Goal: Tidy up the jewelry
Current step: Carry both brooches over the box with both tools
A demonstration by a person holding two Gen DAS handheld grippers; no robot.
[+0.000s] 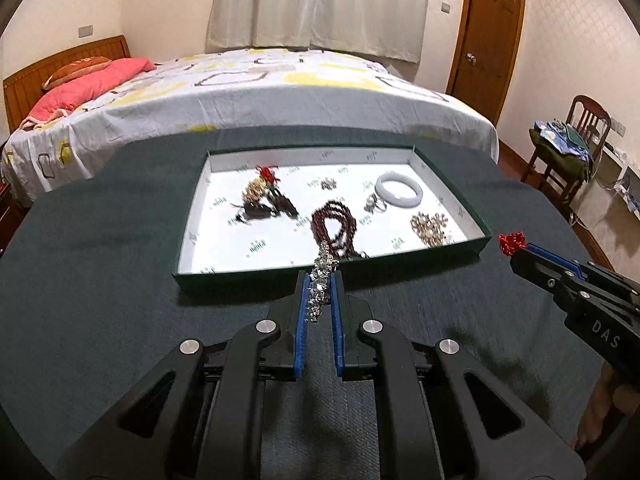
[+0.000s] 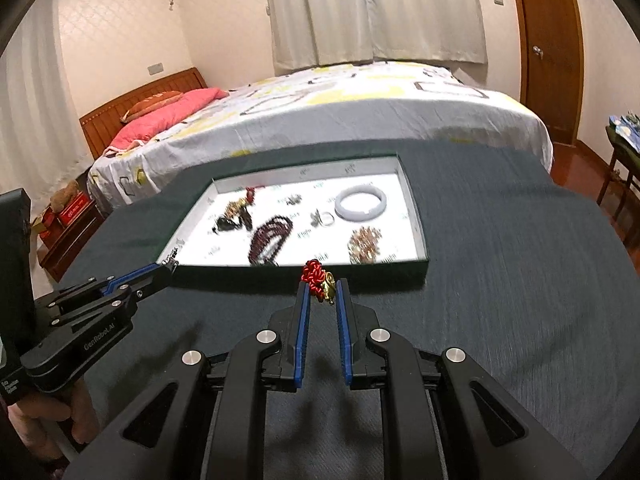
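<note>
Dark cloth table [image 1: 100,280] beside a bed [image 1: 280,92]; left jaws grasp silver chain [image 1: 322,280], right jaws red knot charm [image 2: 318,278].

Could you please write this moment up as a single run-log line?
left gripper: shut on silver chain | right gripper: shut on red knot charm | both short of tray | white bangle in tray

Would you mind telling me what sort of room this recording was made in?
Almost certainly a home bedroom: a made bed with a red pillow against a wooden headboard, curtains behind it, and a wooden door. The jewelry tray sits on a dark cloth-covered table.
</note>
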